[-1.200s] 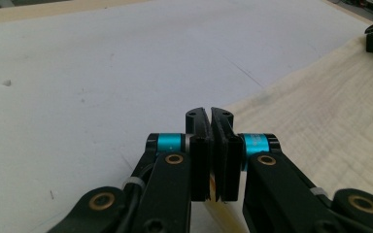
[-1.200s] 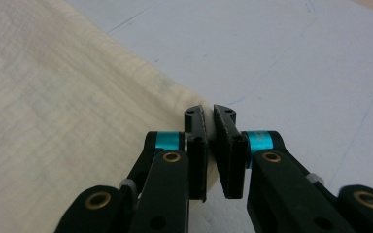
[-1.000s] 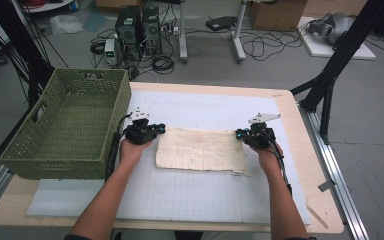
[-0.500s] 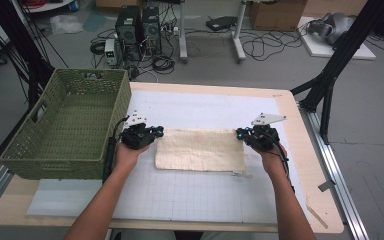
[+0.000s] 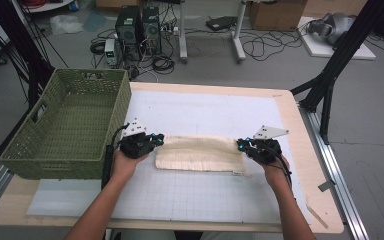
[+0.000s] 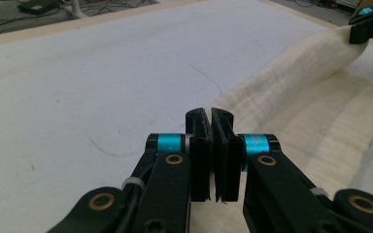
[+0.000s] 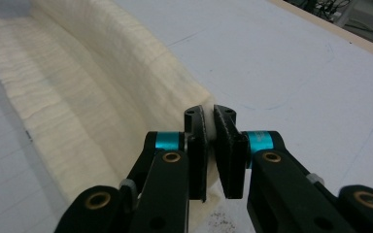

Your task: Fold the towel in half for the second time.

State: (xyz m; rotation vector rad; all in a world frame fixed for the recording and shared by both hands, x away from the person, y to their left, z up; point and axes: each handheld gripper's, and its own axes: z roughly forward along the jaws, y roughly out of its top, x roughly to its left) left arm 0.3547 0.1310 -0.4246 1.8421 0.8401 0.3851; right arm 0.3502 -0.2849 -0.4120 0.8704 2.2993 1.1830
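I've got the cream towel (image 5: 200, 154) pinched at both ends btwn left claw (image 5: 156, 140) & right claw (image 5: 242, 145), stretched flat on the table (image 5: 205, 107). Soft, light, floppy; corner grips work best.

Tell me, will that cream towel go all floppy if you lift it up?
Probably floppy: the cream towel already curls into a soft fold along its far edge. It looks light and thin, lying flat in layers. Its ribbed weave likely isn't slippery, so the left gripper should hold it.
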